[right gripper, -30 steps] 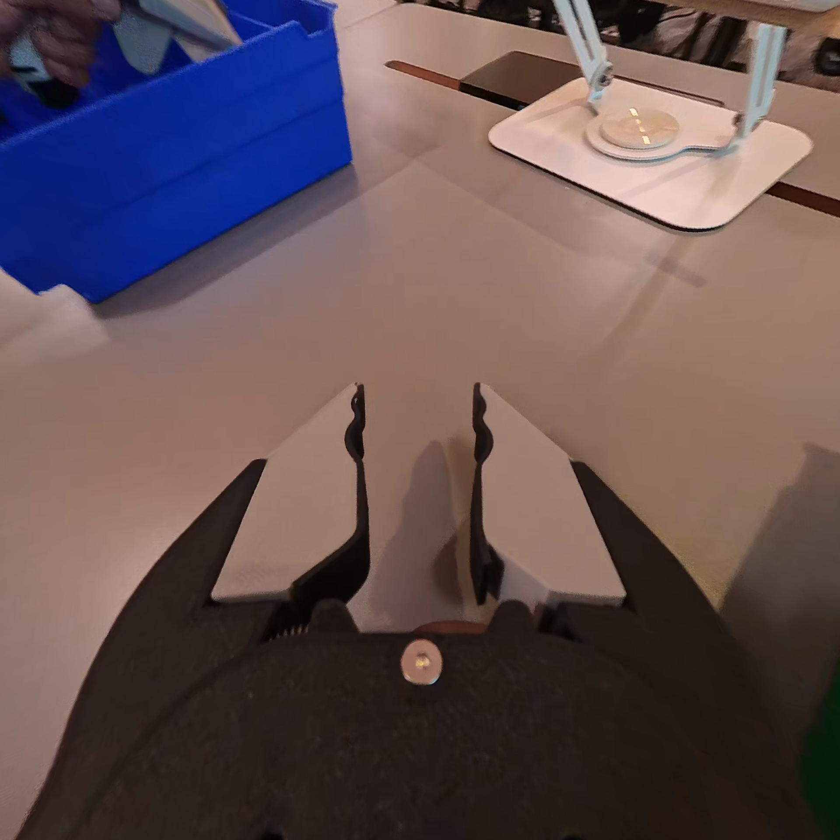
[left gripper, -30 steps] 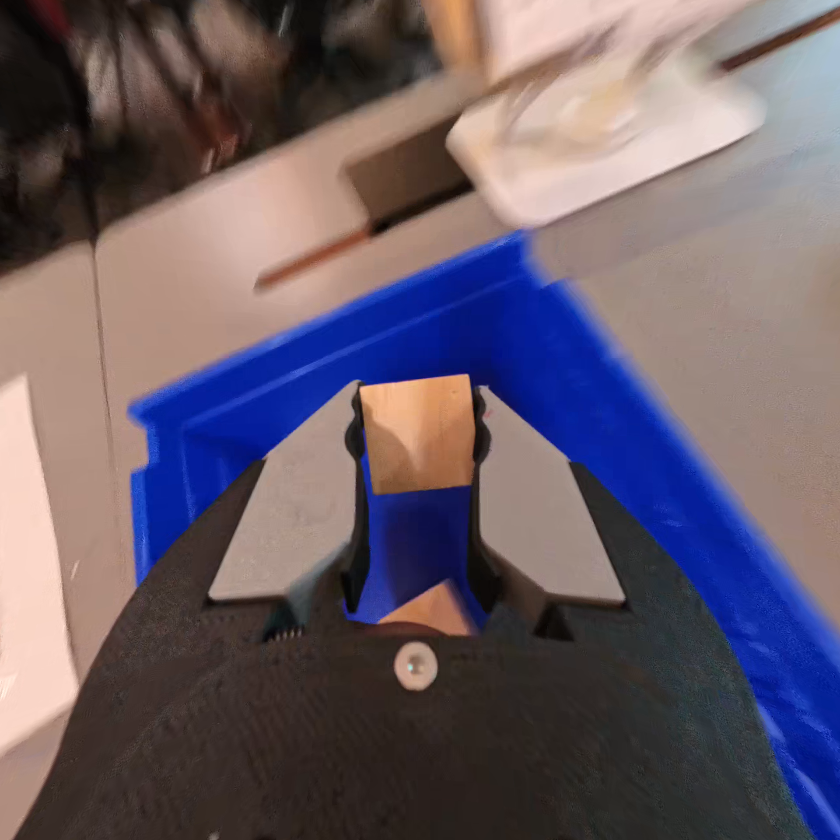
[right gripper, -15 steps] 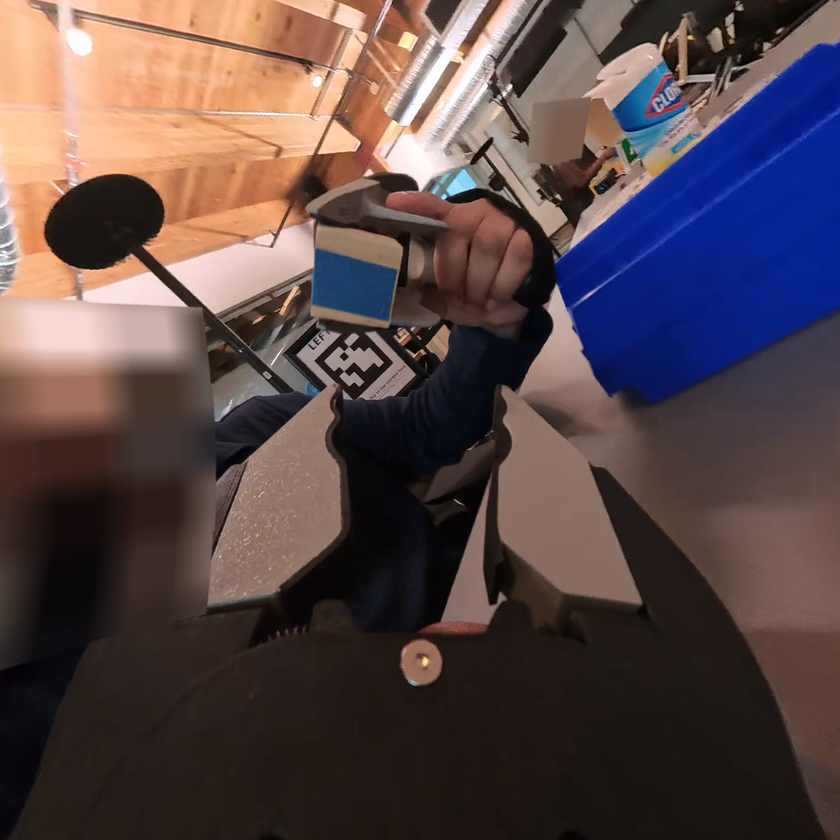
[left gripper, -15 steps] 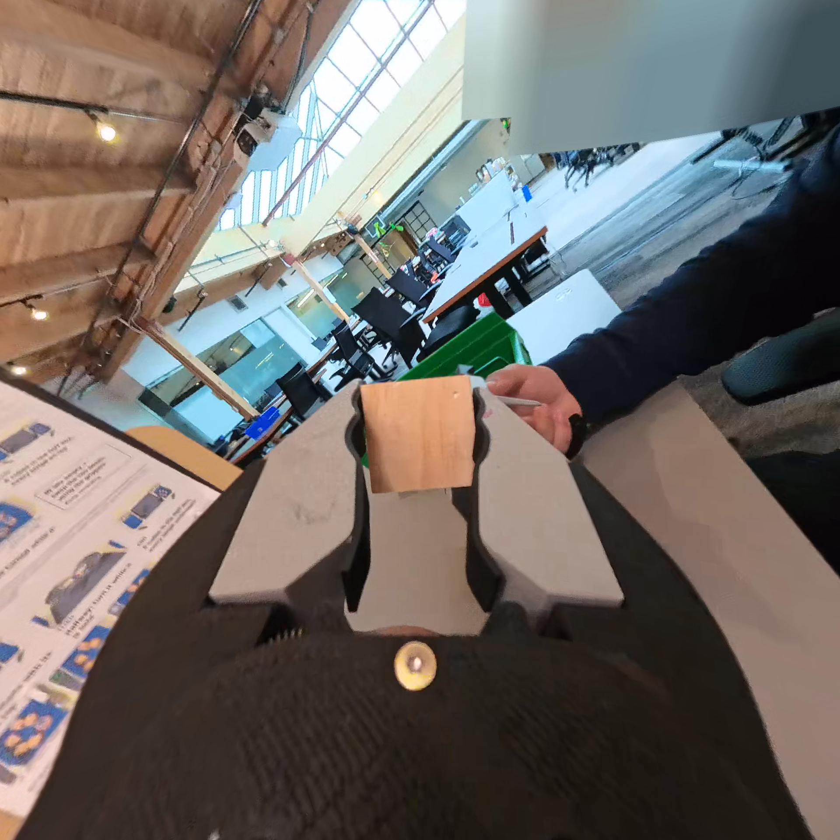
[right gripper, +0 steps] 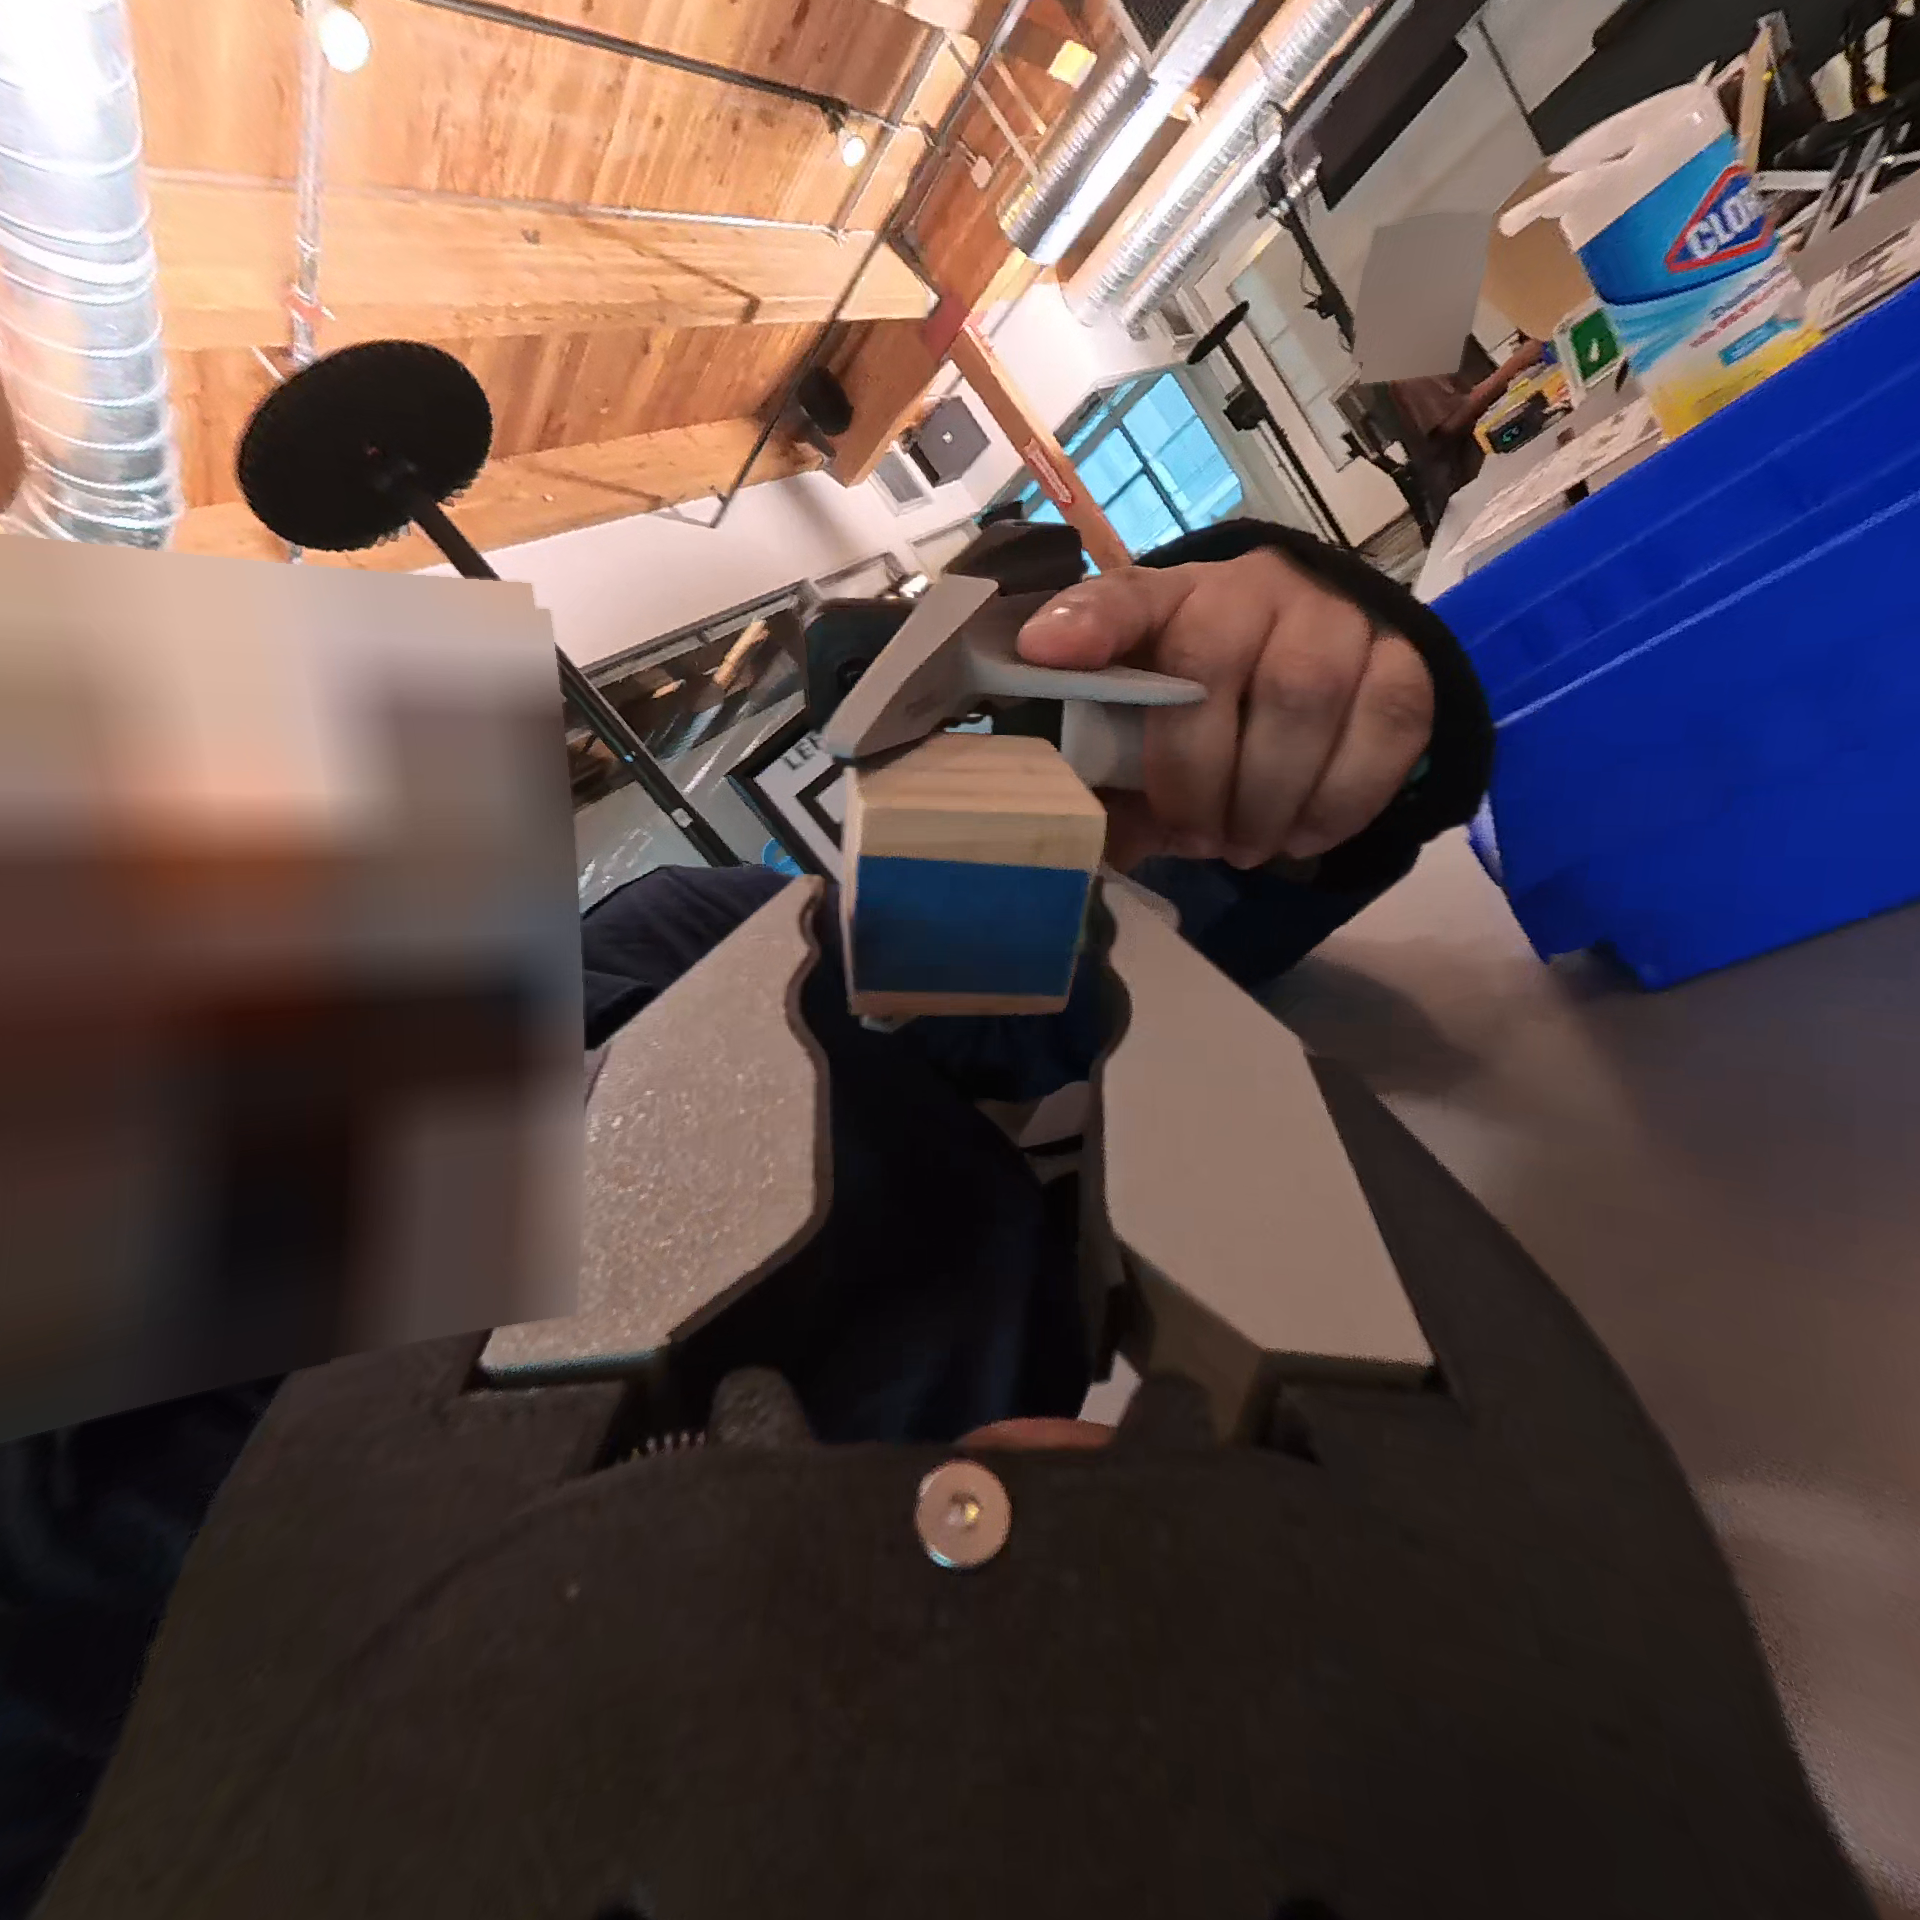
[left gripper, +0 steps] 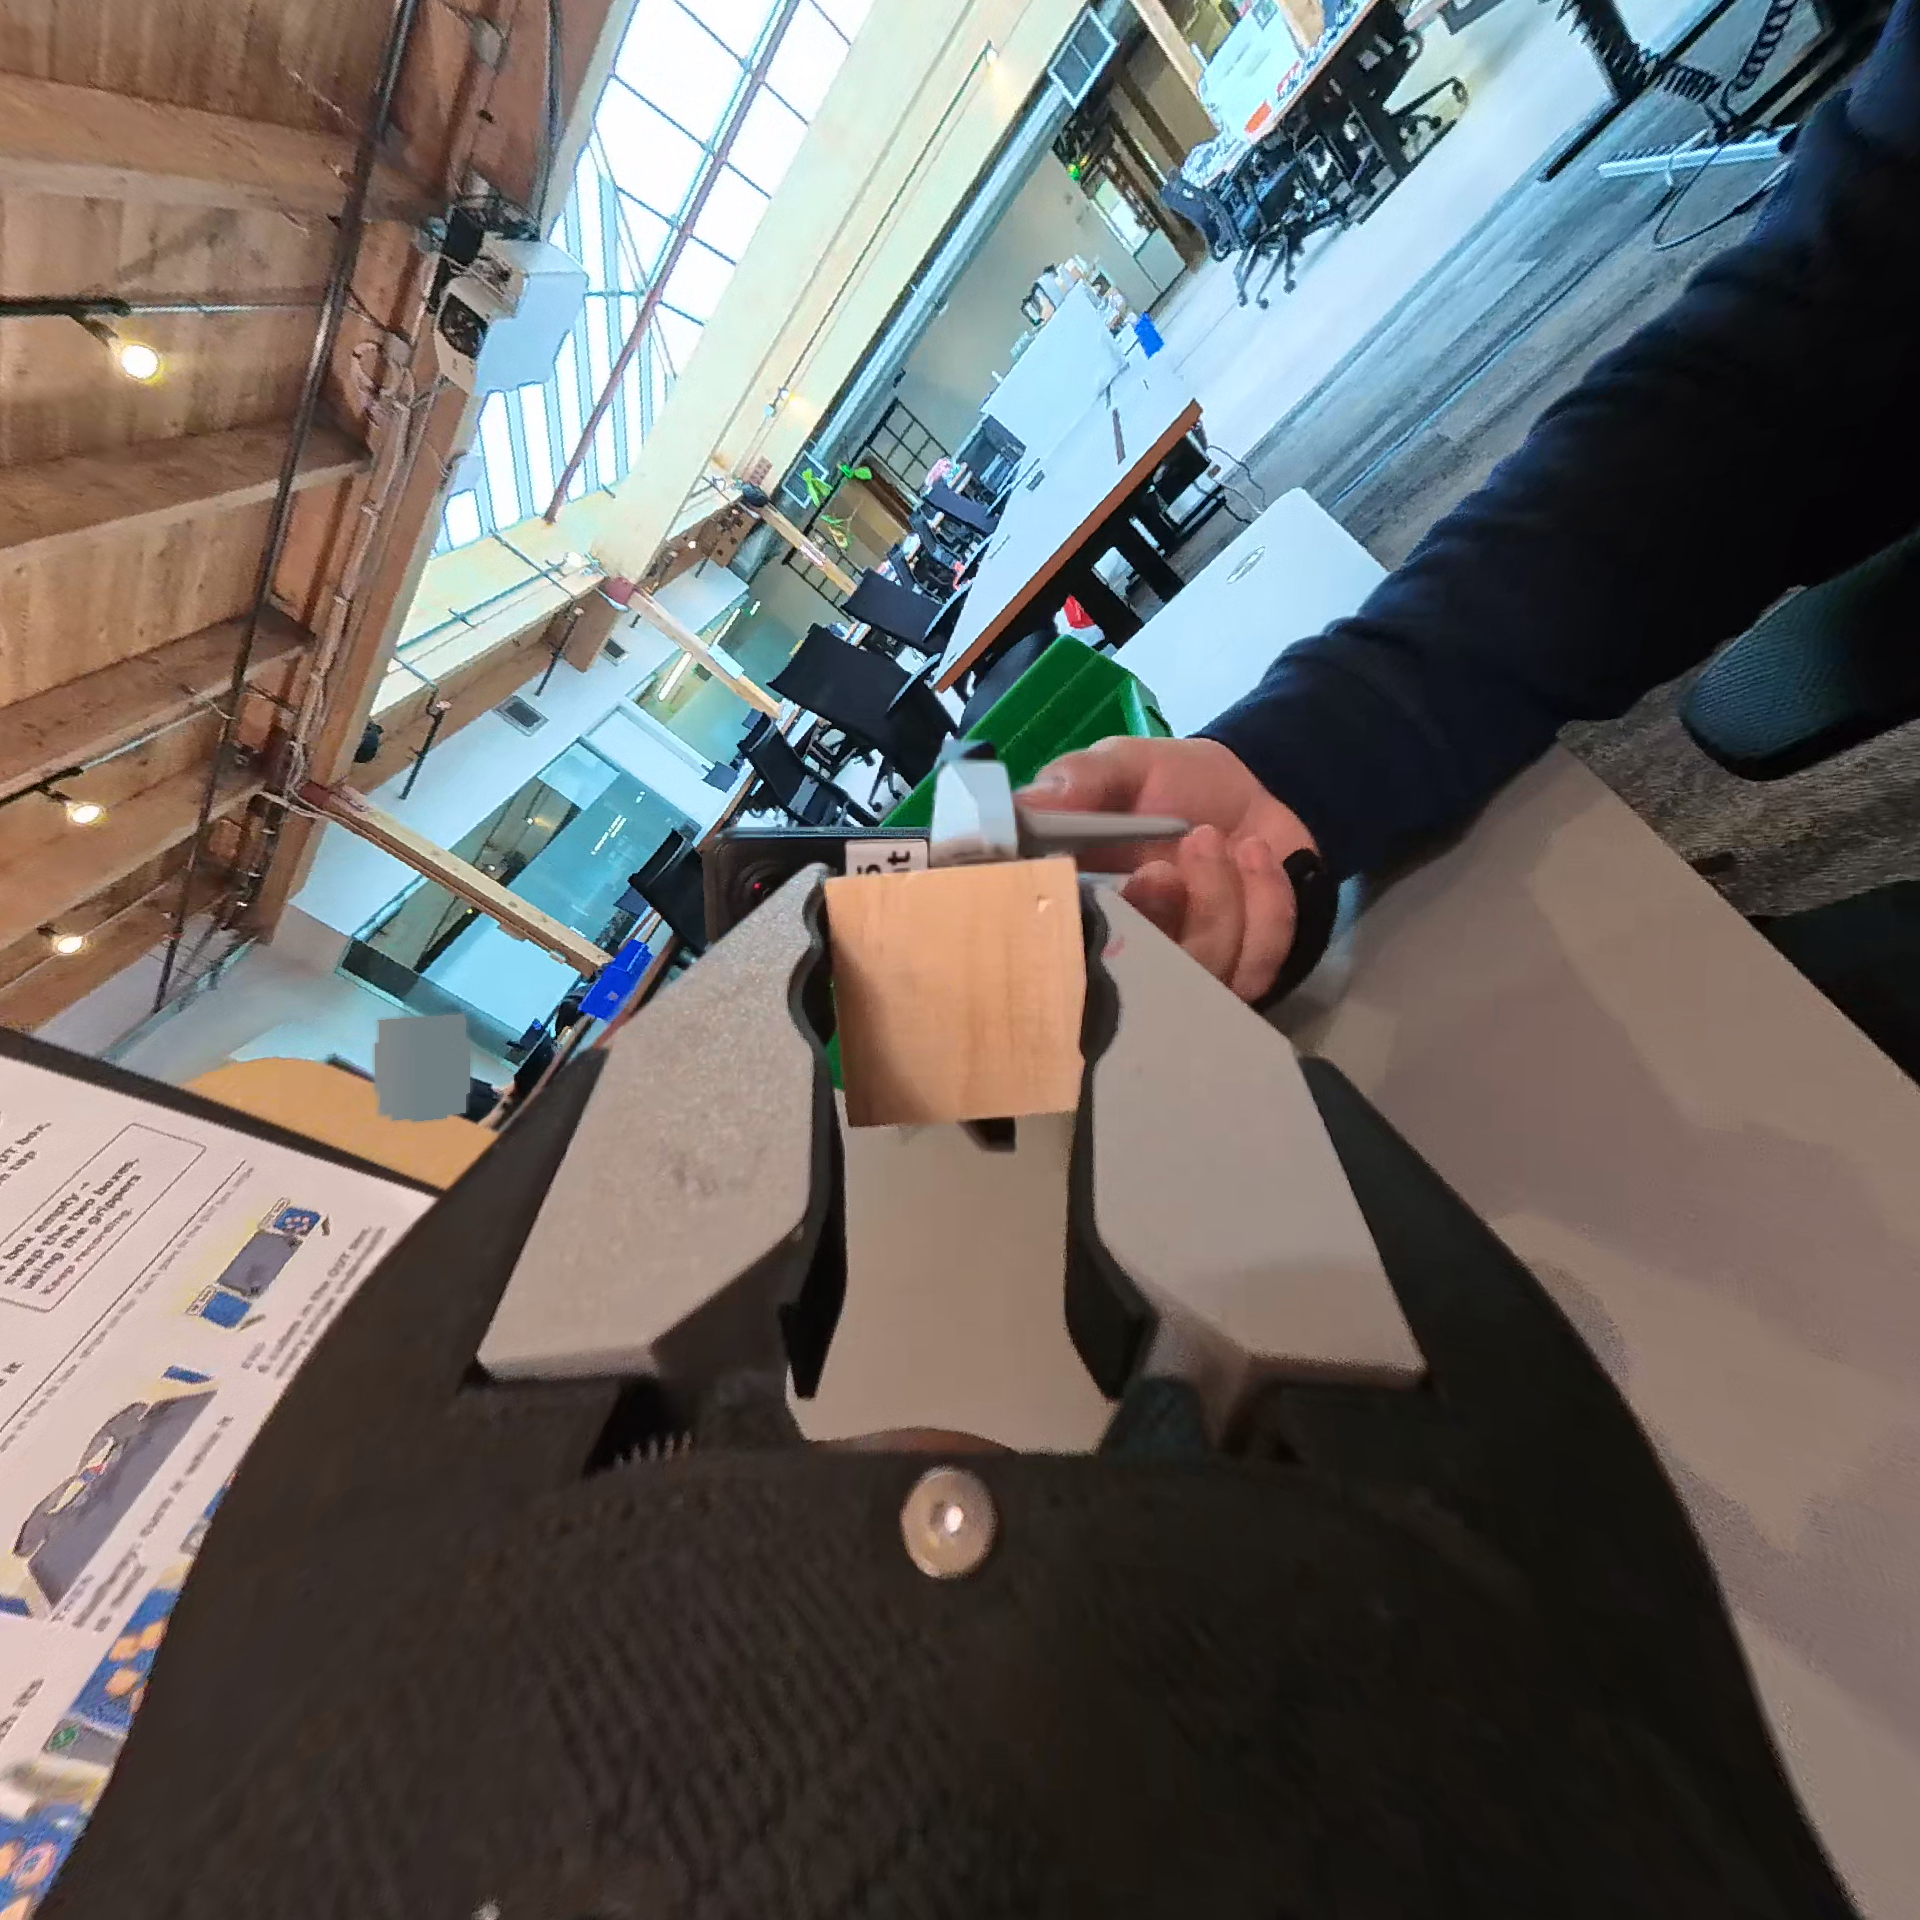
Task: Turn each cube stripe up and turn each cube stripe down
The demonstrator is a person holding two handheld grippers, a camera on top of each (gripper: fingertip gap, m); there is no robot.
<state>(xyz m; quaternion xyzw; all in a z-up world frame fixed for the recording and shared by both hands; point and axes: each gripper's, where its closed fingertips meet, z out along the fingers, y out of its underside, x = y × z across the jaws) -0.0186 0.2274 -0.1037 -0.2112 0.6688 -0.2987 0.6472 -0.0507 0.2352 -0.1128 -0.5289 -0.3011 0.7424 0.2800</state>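
A wooden cube (left gripper: 956, 987) is clamped in my left gripper (left gripper: 956, 935), held up in the air with a plain wood face toward its camera. In the right wrist view the cube (right gripper: 966, 914) shows a blue stripe facing that camera. The left gripper's fingers (right gripper: 914, 675) pinch it from above and below. My right gripper (right gripper: 961, 904) is level with the cube, its jaws flanking the cube's sides with a thin gap on the left. A finger of the right gripper (left gripper: 971, 810) shows just behind the cube.
A blue bin (right gripper: 1714, 675) stands on the grey table (right gripper: 1662, 1195) to the right. A green bin (left gripper: 1049, 707) sits beyond the right hand (left gripper: 1205, 852). A printed instruction sheet (left gripper: 156, 1299) is at the left. A wipes canister (right gripper: 1683, 260) stands behind the blue bin.
The left gripper lifted the cube out of the blue bin and turned it toward the right gripper. The right gripper rose from the table, came up to the cube, and its jaws narrowed around it.
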